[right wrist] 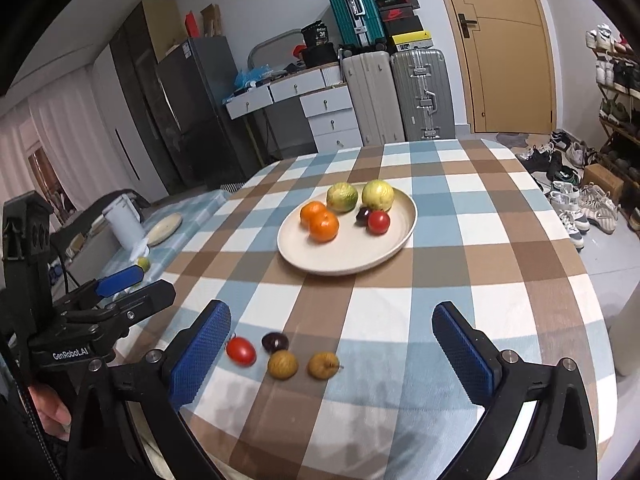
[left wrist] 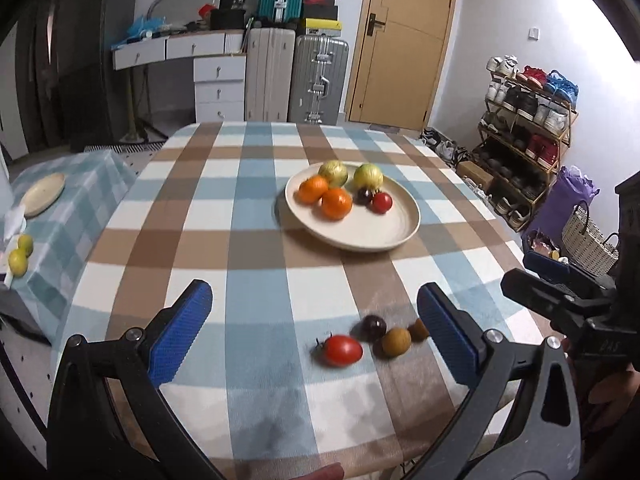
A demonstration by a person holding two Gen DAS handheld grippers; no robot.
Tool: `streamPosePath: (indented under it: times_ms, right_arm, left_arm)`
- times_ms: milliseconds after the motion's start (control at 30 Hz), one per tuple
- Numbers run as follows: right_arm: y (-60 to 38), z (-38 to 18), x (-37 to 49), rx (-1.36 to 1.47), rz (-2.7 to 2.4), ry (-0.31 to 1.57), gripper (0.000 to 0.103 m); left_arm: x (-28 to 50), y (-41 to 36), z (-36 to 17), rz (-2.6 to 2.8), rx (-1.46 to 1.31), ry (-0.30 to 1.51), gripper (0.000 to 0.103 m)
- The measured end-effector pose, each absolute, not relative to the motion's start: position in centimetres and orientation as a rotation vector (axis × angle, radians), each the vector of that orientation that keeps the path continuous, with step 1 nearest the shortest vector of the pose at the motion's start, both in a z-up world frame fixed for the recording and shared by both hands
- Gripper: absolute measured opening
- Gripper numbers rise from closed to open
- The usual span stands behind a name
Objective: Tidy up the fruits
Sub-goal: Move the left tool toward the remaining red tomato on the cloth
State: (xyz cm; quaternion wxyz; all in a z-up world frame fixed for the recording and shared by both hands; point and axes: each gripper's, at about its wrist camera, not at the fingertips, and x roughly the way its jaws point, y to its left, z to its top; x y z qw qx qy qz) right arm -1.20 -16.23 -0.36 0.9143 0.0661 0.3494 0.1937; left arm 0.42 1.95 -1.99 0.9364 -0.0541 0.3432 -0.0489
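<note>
Four loose fruits: a red tomato, a dark plum-like fruit and two small brown fruits lie in a tight cluster on the near part of the worktop, well apart from the plate.
Plate: a cream plate sits mid-worktop with two oranges, two green-yellow fruits, a dark fruit and a red tomato grouped toward its far side; the near half is bare.
Left gripper: the left gripper has its jaws spread wide and holds nothing; in its own view the loose cluster sits between the blue pads, toward the right one.
Right gripper: the right gripper is also spread wide and empty, with the brown fruits between its pads and the tomato just beside the left pad.
Step in hand: judged as picking a loose fruit to carry to the plate.
Doing it well: take one fruit at a time, starting with an outer one such as the tomato or the right-hand brown fruit, so the pads do not knock its neighbours.
Grip: close gently on the fruit's widest part; these look soft and apt to roll.
Risk: both grippers face the same cluster and could get in each other's way, so one should hold back.
Placement: set it on the bare near half of the plate.
</note>
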Motion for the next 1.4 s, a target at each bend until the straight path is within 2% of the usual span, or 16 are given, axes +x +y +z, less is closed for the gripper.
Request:
streamPosePath:
  times_ms: [500,933,967,1067,1300,1367,1400]
  right_arm:
    - [-15.6,-1.0,-1.2,0.095,0.399,0.733,0.103]
    - [-16.7,-0.7,-1.3,0.125,0.372,0.735,0.103]
    - [-16.8,-0.7,-1.2,0.133,0.371,0.737,0.103]
    - [-17.0,-0.7,-1.2,0.137,0.369,0.739,0.103]
    - [-17.1,-0.6,-1.3,0.130,0.374,0.732,0.103]
    - [-17.2,-0.6,-1.3,0.135,0.374,0.733,0.103]
    - [-17.2,-0.6,-1.3,0.136,0.375,0.734,0.103]
  left_arm:
    - [2.1,0.7,-3.4,-0.107,-0.082,0.754,0.102]
    - [5.6,1.9,-7.9,-0.095,-0.223,0.956,0.102]
    - [5.8,1.9,-8.4,-0.090,-0.224,0.973,0.101]
    - [6.3,1.7,-9.4,-0.069,-0.212,1.015,0.089]
    - [6.3,0.5,-9.6,-0.089,-0.161,1.006,0.081]
    - [6.4,0.2,-9.8,-0.099,-0.148,1.015,0.074]
    - [6.5,0.0,-9.9,-0.106,-0.145,1.026,0.068]
